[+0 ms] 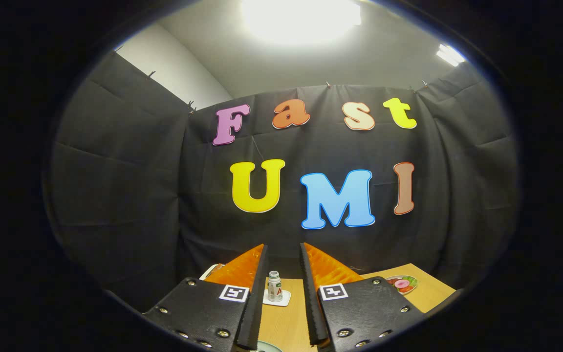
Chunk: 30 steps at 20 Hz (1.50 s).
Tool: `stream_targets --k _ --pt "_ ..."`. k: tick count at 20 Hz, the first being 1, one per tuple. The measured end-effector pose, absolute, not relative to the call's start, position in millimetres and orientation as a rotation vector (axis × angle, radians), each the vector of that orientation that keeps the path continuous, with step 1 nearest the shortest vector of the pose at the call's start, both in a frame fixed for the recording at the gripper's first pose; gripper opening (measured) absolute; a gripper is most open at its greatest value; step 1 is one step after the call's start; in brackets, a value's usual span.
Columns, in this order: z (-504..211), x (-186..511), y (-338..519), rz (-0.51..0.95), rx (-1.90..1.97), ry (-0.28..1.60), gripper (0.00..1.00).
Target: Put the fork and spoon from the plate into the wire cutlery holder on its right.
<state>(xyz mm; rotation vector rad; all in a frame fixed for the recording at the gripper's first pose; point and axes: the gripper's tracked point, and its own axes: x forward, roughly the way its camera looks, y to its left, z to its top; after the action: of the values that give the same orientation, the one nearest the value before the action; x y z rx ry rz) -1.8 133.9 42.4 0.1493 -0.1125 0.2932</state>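
Hovering high above the wooden table (286,318), the gripper (284,274) holds its fingers parted and empty, probably poised before descending toward the cutlery.

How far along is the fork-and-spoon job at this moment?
Nothing looks done from here. The gripper is open with nothing between its fingers, held above the table and aimed at the wall. A small bottle on a coaster stands ahead. Picking up and placing both utensils seems left.

We note black cloth walls (130,195) enclosing a wooden table (286,322); above the cloth, a white ceiling with a bright lamp (301,19).
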Motion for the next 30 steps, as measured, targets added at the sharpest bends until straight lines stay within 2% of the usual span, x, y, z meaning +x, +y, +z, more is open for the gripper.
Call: stream_targets --k 13,30 --pt "48 -6 121 0.225 0.152 -0.118 0.38" --pt "28 -5 127 0.245 0.163 -0.063 0.38"
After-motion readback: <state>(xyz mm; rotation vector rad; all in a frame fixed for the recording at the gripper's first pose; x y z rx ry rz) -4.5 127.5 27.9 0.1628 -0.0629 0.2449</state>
